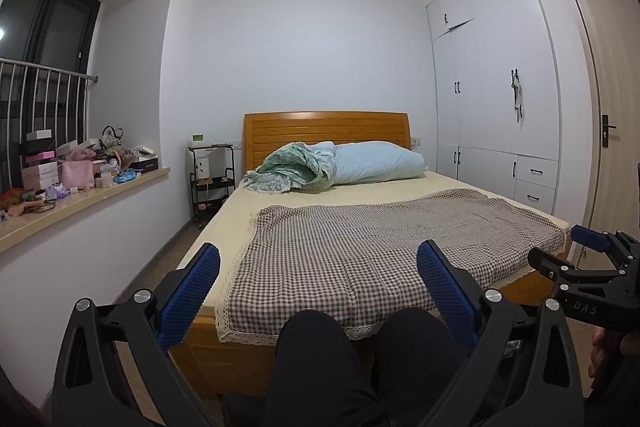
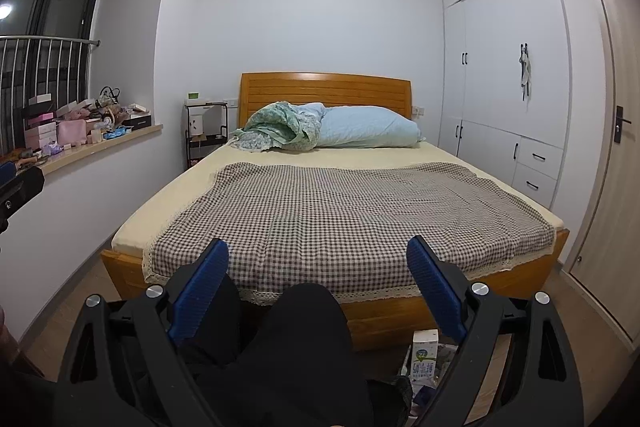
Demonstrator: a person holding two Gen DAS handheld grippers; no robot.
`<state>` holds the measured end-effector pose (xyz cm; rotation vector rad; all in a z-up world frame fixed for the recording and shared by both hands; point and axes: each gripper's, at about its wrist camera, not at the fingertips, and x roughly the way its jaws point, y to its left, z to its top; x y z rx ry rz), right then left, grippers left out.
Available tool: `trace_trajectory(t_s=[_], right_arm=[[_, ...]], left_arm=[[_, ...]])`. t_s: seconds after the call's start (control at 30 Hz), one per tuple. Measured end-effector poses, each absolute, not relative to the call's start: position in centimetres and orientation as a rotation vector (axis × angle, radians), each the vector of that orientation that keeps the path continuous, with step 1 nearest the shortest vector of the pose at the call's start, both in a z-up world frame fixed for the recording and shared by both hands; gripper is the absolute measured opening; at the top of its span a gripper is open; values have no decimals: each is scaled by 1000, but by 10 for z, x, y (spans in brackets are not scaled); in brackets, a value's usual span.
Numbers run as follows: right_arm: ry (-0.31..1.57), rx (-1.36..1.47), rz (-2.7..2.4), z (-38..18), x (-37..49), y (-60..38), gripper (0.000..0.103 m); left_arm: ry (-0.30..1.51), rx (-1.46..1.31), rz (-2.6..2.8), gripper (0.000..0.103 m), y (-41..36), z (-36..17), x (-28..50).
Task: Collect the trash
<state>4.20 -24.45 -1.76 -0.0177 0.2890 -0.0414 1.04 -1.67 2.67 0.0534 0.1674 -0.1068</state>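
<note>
My left gripper (image 1: pixel 318 257) is open and empty, held above the person's dark-trousered knees (image 1: pixel 320 347) at the foot of the bed. My right gripper (image 2: pixel 318 253) is open and empty too, at about the same place; it also shows at the right edge of the left wrist view (image 1: pixel 588 251). A white milk carton (image 2: pixel 425 355) with green print stands on the floor by the right knee, with other small litter (image 2: pixel 444 359) beside it. Both grippers are well above it. No trash lies on the checked cloth (image 2: pixel 344 211).
A wooden bed (image 2: pixel 400 327) with a checked cloth, a blue pillow (image 2: pixel 368 129) and a green quilt (image 2: pixel 276 127) fills the middle. A cluttered window sill (image 1: pixel 80 167) is on the left, a black cart (image 1: pixel 212 179) beside the headboard, white wardrobes (image 1: pixel 492 107) and a door (image 1: pixel 612 107) on the right.
</note>
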Motion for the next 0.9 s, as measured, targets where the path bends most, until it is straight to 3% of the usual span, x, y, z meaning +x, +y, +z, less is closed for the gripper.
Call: trace_trajectory(t_s=[0.9], right_arm=[[292,-42,-41,-17,40,-240,87]], left_arm=[[163,48,-94,96,-22,27,10]])
